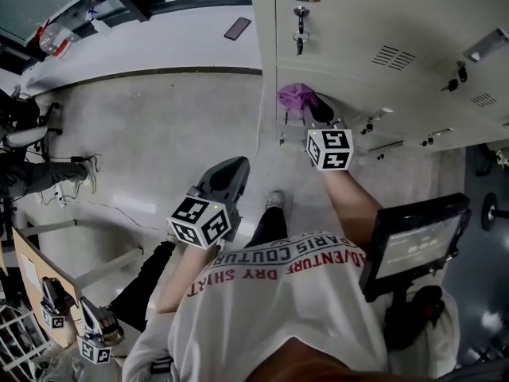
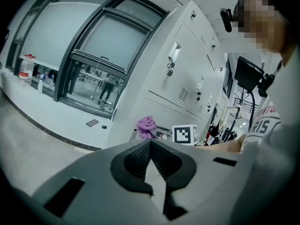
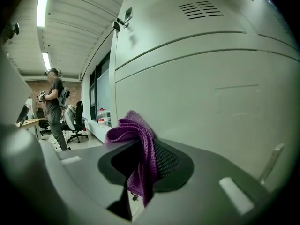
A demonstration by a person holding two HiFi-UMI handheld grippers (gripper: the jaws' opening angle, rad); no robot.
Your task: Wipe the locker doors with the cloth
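1 cloth (image 3: 125, 128) in right gripper (image 3: 143, 149), left gripper (image 2: 151, 143) closed

A phone (image 1: 237, 29) lies flat on the white ledge (image 1: 159, 42) under the window (image 2: 108, 41); a bottle (image 1: 52, 38) stands farther along it. Far off, a person (image 3: 54, 104) stands beside an office chair (image 3: 76, 118).

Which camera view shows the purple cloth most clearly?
The right gripper view: the purple cloth sits in the middle, pinched between the jaws of the right gripper, close to the locker door. In the head view the cloth is only a small bunch against the lockers. In the left gripper view it is small and far away.
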